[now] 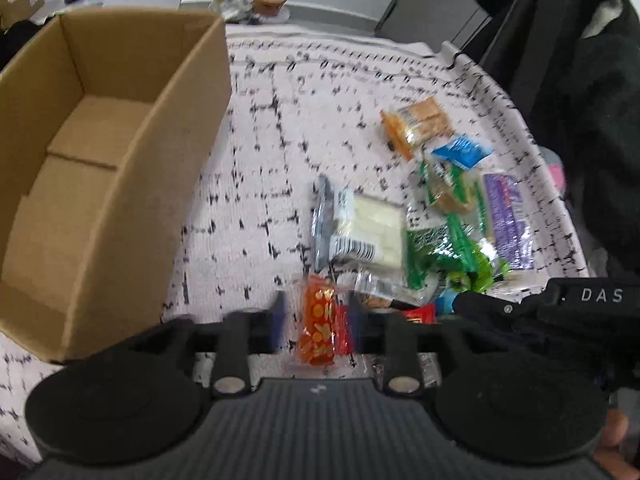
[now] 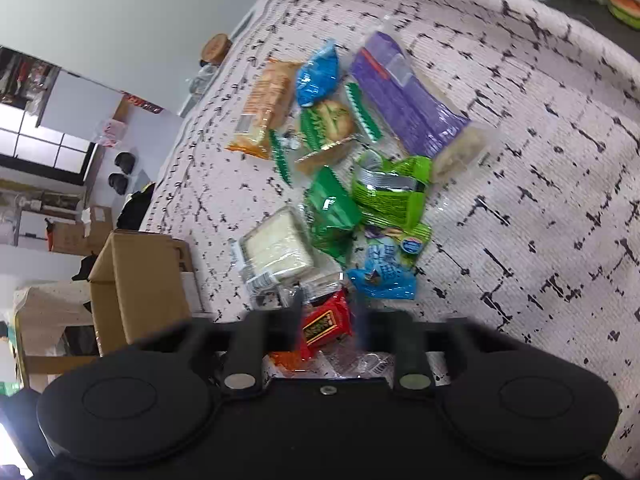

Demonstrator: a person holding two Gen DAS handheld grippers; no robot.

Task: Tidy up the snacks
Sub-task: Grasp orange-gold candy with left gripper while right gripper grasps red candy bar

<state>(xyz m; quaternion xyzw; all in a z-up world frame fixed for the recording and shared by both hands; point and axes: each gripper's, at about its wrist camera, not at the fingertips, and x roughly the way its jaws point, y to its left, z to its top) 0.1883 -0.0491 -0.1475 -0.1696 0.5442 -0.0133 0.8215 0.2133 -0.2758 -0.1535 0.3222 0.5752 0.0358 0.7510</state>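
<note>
Left wrist view: left gripper (image 1: 318, 316) fingers straddle orange snack pack (image 1: 320, 330), not pinching; long axis along fingers; cardboard box (image 1: 120, 160) to the left.

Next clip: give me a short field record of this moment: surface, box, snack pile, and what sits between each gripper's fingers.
surface: white rug with black marks
box: open cardboard box, no snacks visible inside
snack pile: mixed packets loose on the rug, beside the box, including a purple packet and a white wafer pack
left gripper: jaws apart, orange packet between them
right gripper: jaws apart, red packet between them
progress: nothing boxed yet
</note>
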